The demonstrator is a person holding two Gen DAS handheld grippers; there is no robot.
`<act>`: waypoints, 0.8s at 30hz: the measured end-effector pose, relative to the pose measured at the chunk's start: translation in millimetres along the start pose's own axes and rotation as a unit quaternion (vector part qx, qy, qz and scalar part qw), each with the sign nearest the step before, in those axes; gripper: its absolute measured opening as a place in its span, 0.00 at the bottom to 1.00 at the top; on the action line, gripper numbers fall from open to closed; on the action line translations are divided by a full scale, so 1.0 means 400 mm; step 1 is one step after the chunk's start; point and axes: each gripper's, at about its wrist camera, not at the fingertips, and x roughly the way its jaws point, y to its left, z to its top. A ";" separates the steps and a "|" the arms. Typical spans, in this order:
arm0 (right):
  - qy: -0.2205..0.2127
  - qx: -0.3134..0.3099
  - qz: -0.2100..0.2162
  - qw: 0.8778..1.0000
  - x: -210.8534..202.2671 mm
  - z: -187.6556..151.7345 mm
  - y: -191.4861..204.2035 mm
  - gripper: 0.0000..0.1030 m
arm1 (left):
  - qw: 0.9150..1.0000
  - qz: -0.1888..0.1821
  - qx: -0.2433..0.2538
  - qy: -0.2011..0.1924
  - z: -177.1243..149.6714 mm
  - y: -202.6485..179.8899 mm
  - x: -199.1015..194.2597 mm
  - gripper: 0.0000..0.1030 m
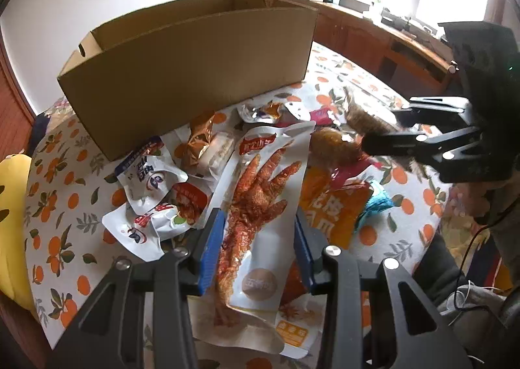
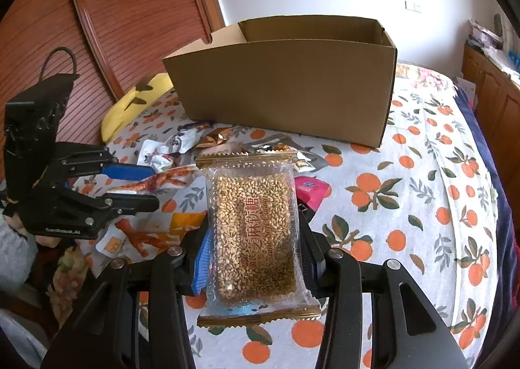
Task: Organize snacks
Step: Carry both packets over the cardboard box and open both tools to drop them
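Pinched between the blue pads of the left tool (image 1: 258,248) is a long white packet printed with a red chicken foot (image 1: 260,206), held by its lower half with its top end pointing toward the cardboard box (image 1: 195,76). That box stands open-topped on the orange-patterned cloth (image 1: 58,206), and every other snack lies on the near side of it. Just below the box's front wall sit a crumpled white pouch with blue lettering (image 1: 149,171), a gold-brown wrapper (image 1: 201,141) and a silvery torn wrapper (image 1: 260,112). An orange packet (image 1: 328,209) lies right of the chicken-foot packet, farther from the box, partly under a teal wrapper. The right tool (image 2: 255,261) is closed on a clear packet of sesame soft candy (image 2: 253,232) with gold crimped ends, gripped across its lower part, its long axis pointing at the box's front wall; in the left view the same packet shows as a brown blur at that tool's tip. A pink wrapper (image 2: 312,190) lies on the cloth beside the candy packet, nearer than the box. A yellow cushion (image 2: 136,102) rests at the box's left corner, against a red-brown slatted door (image 2: 130,11). Whether the surface under the cloth is a bench or a bed I cannot tell.
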 end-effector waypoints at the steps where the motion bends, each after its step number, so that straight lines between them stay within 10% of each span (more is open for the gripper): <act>1: 0.000 0.000 0.000 1.000 -0.001 -0.001 0.001 0.44 | 1.000 0.001 -0.001 -0.004 0.002 -0.001 -0.008 0.38; 24: -0.067 -0.032 -0.023 0.997 -0.102 0.153 -0.004 0.44 | 0.992 0.025 -0.023 -0.124 0.175 0.031 -0.167 0.38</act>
